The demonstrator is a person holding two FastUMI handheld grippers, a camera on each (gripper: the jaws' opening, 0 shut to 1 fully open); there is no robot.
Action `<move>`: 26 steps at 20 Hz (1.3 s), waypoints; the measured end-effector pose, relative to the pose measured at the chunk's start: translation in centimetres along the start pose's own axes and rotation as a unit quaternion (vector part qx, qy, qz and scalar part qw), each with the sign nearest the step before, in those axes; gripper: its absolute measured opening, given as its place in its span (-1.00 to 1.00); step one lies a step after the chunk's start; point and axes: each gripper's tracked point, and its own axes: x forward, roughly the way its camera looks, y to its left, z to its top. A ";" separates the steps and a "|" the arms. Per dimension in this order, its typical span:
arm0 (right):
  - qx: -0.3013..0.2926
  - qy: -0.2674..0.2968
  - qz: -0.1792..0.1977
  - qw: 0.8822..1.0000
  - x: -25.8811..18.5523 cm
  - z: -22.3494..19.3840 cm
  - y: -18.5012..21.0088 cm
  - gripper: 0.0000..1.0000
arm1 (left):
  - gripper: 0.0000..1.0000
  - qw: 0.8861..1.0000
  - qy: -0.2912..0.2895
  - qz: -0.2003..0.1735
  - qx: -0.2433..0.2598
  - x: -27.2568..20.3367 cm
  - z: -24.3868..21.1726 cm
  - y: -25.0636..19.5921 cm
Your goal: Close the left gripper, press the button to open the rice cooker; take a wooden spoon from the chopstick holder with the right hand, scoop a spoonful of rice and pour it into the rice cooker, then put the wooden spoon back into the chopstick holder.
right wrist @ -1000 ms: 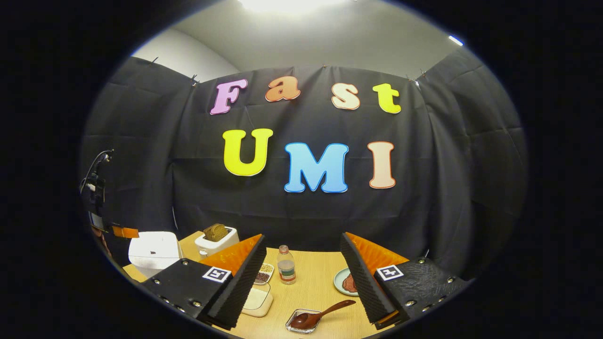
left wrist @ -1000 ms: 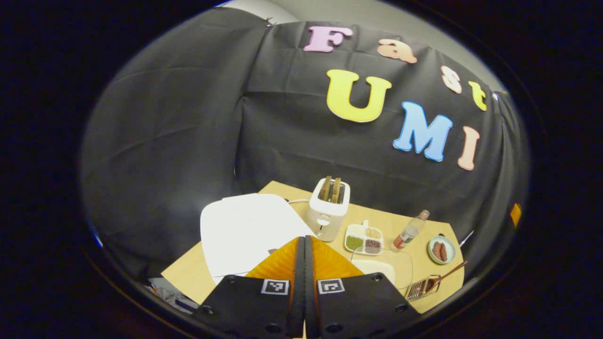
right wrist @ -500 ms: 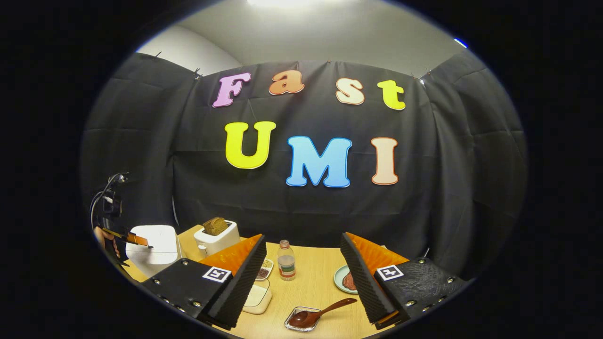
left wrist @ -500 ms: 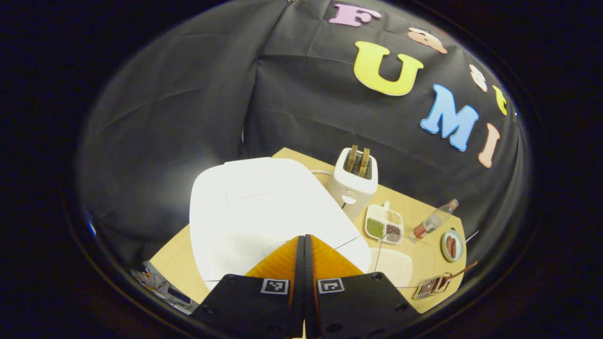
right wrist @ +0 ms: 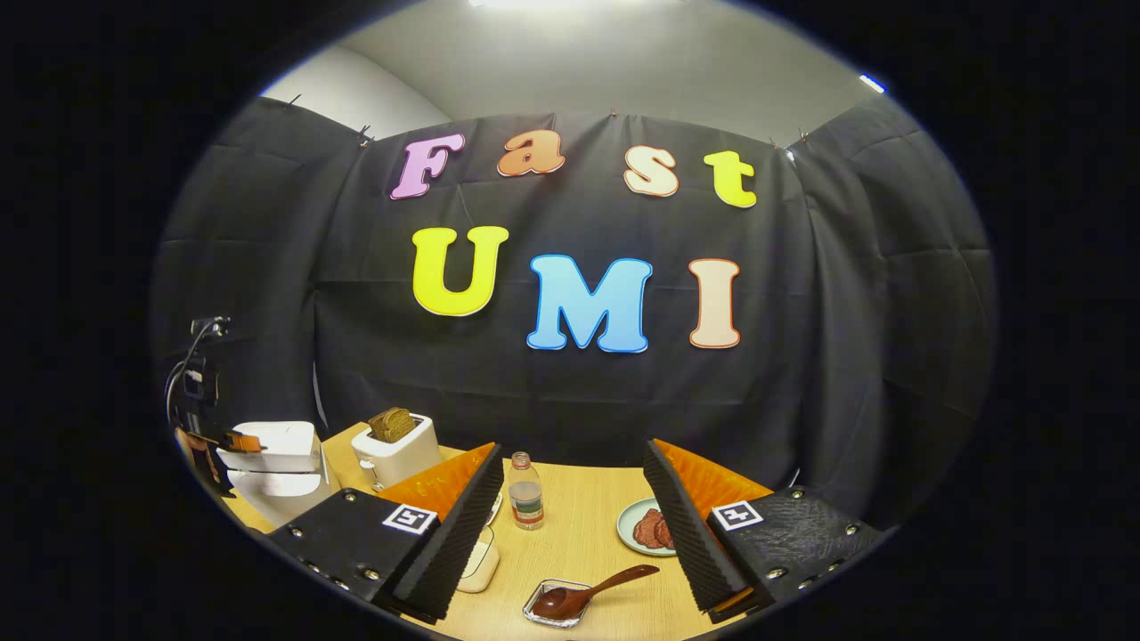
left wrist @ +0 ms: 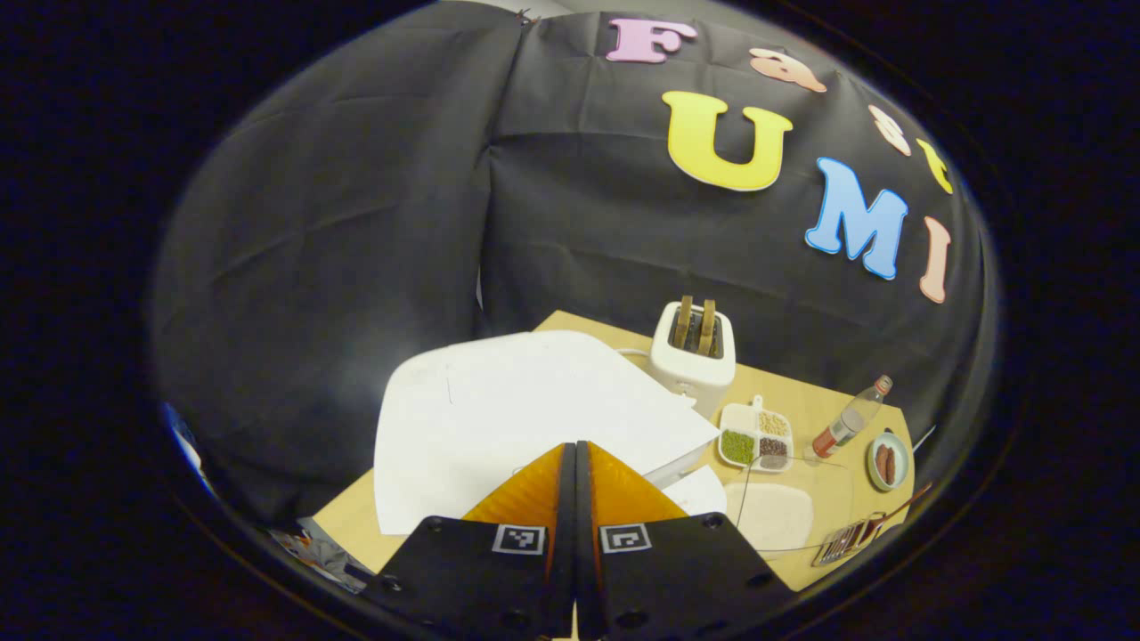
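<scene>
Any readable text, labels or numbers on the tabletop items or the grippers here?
Bottle label: too small to read.
Square markers on the left hand-held gripper and right hand-held gripper: patterns, no words.
Rice cooker, toaster: no legible print.

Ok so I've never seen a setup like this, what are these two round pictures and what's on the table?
A person holds a two-finger gripper in each hand, and a fisheye camera rides on each one. In the left gripper view, the left gripper is shut, holds nothing, and sits at the front of the white rice cooker, whose lid looks slightly raised. In the right gripper view, the right gripper is open and empty above the table. There lie a wooden spoon resting in a small clear holder, a bottle, a plate, a toaster with bread, and a divided dish of grains.
</scene>
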 end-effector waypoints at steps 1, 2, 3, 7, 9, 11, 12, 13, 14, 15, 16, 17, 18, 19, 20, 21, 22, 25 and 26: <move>0.001 -0.001 0.002 1.000 0.0 0.1 0.1 0.93 | -0.82 1.000 -0.021 0.008 0.013 -0.8 1.6 0.1; 0.001 -0.003 0.004 1.000 -0.1 0.1 0.2 0.93 | -0.82 0.999 -0.045 0.016 0.024 -1.7 3.4 0.3; 0.001 -0.004 0.006 1.000 -0.2 0.2 0.4 0.93 | -0.82 0.997 -0.070 0.023 0.036 -2.6 5.2 0.4; -0.005 -0.005 0.010 1.000 -0.4 -0.1 0.2 0.94 | -0.38 0.990 -0.140 -0.001 0.031 -7.3 9.0 -2.0; -0.003 -0.007 0.007 1.000 -0.6 0.0 -0.3 0.93 | 0.48 0.984 -0.176 -0.010 0.033 -8.6 9.8 -3.5; -0.003 -0.007 0.001 1.000 -0.8 -0.2 -0.9 0.93 | 0.92 0.979 -0.201 -0.026 0.038 -11.0 10.4 -5.4; -0.002 -0.006 -0.002 1.000 -0.9 -0.4 -1.2 0.93 | 0.97 0.977 -0.208 -0.033 0.041 -11.6 10.5 -6.2; -0.001 -0.006 -0.006 1.000 -0.9 -0.5 -1.6 0.93 | 0.97 0.975 -0.213 -0.041 0.042 -12.2 10.4 -6.9; 0.001 -0.006 -0.010 1.000 -1.0 -0.6 -1.9 0.93 | 0.97 0.974 -0.216 -0.049 0.042 -12.8 10.2 -7.8; 0.001 -0.006 -0.015 1.000 -1.0 -0.8 -2.3 0.93 | 0.90 0.973 -0.218 -0.056 0.042 -13.3 10.0 -8.5; 0.002 -0.005 -0.021 1.000 -1.0 -1.1 -2.7 0.93 | 0.90 0.973 -0.218 -0.065 0.041 -13.7 9.7 -9.2; 0.004 -0.003 -0.026 1.000 -1.0 -1.4 -3.1 0.93 | 0.96 0.971 -0.222 -0.075 0.040 -14.3 9.6 -10.1; 0.007 -0.001 -0.032 0.999 -1.0 -1.9 -3.7 0.93 | 0.97 0.970 -0.226 -0.083 0.039 -14.8 9.5 -10.9; 0.011 0.004 -0.038 0.999 -0.9 -2.3 -4.2 0.93 | 0.97 0.968 -0.231 -0.090 0.039 -15.2 9.6 -11.7; 0.016 0.006 -0.043 0.999 -0.9 -2.7 -4.6 0.93 | 0.90 0.966 -0.235 -0.098 0.040 -15.6 9.4 -12.3; 0.021 0.004 -0.050 0.999 -0.8 -3.0 -5.1 0.93 | 0.90 0.965 -0.236 -0.107 0.042 -16.1 9.2 -13.2; 0.024 0.003 -0.056 0.998 -0.7 -3.3 -5.6 0.93 | 0.90 0.963 -0.235 -0.120 0.045 -16.5 8.9 -14.1; 0.033 0.035 -0.065 0.997 0.3 -6.2 -6.5 0.93 | 0.97 0.963 -0.225 -0.142 0.051 -16.7 7.5 -16.1; 0.046 0.051 -0.065 0.996 0.4 -7.4 -6.5 0.92 | 0.97 0.963 -0.218 -0.149 0.052 -16.7 7.0 -16.7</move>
